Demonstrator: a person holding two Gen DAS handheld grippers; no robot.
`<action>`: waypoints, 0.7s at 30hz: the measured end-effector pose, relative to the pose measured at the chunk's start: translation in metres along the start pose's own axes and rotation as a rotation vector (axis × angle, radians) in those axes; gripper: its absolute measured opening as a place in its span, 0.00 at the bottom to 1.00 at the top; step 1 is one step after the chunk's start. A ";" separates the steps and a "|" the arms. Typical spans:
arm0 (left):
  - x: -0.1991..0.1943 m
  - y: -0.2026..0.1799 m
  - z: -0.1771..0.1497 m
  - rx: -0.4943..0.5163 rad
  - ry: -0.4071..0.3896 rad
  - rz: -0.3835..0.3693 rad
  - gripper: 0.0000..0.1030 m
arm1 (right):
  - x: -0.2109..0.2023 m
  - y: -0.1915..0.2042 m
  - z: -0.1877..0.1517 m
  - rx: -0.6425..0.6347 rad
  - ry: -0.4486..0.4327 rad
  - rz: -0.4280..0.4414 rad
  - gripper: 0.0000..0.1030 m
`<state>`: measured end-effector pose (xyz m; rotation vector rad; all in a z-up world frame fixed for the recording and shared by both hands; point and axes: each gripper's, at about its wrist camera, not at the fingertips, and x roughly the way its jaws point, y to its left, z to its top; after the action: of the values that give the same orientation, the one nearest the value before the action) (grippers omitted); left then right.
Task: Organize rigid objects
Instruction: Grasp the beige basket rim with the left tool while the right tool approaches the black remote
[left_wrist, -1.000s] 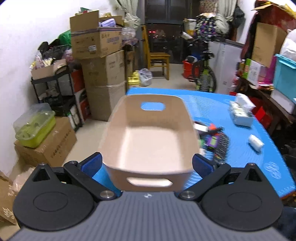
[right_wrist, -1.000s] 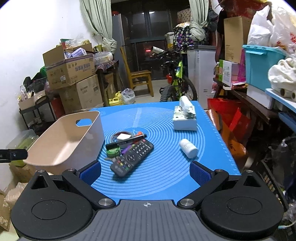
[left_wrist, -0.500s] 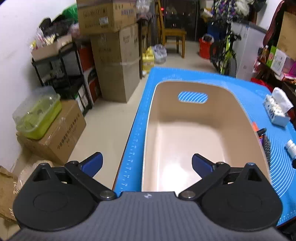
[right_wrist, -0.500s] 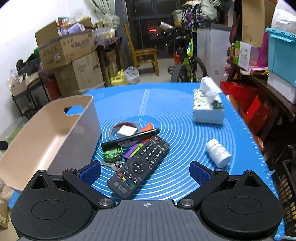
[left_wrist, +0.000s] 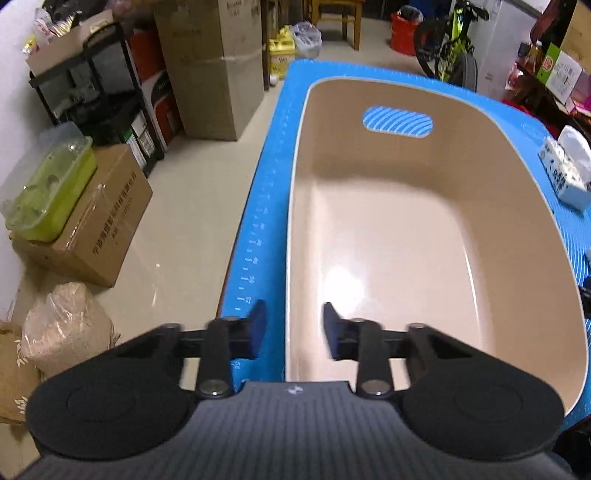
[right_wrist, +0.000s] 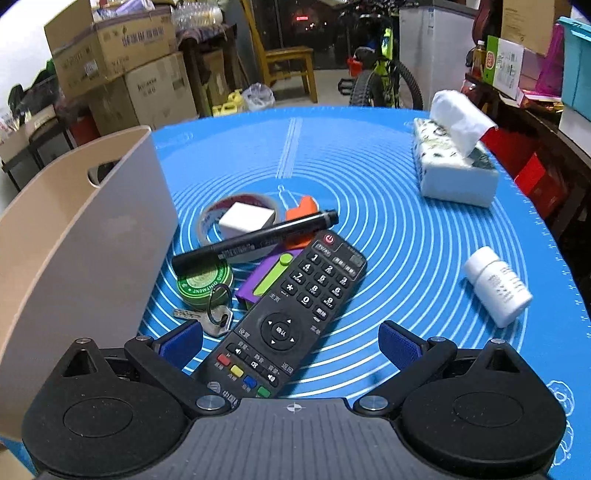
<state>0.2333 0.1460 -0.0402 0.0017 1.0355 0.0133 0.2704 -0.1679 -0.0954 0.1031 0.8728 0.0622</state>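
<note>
- The left gripper (left_wrist: 290, 329) straddles the near left wall of the beige bin (left_wrist: 517, 206); its jaws have just been closing, one blue pad outside the wall, one inside, with a gap visible on each side, so not yet clamped
- The bin sits at the left edge of the blue mat (right_wrist: 388, 221), with nothing visible inside it
- The right gripper (right_wrist: 290, 341) hangs over the near end of the black remote (right_wrist: 291, 317), jaws spread wide, pads clear of it on both sides
- Just beyond the remote lie a purple and green block (right_wrist: 264, 278), a black marker (right_wrist: 255, 243) resting across a green tin (right_wrist: 201, 286), and a tape roll (right_wrist: 210, 218) with a white cube (right_wrist: 245, 219) in its ring
- Keys (right_wrist: 212, 317) lie by the left pad, an orange piece (right_wrist: 301, 208) past the marker
- A white bottle (right_wrist: 496, 286) lies on its side to the right, well apart; a tissue box (right_wrist: 456, 170) sits far right
</note>
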 end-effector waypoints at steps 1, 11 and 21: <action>0.002 0.000 0.001 0.002 0.010 -0.001 0.12 | 0.004 0.000 0.001 0.003 0.008 -0.002 0.97; 0.007 0.003 0.004 0.015 0.042 -0.015 0.04 | 0.034 -0.007 0.007 0.097 0.084 0.002 0.92; 0.009 0.003 0.006 0.009 0.039 -0.013 0.04 | 0.038 0.008 0.005 -0.006 0.071 -0.042 0.87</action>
<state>0.2431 0.1487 -0.0448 0.0026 1.0745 -0.0034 0.2986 -0.1562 -0.1208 0.0776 0.9457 0.0289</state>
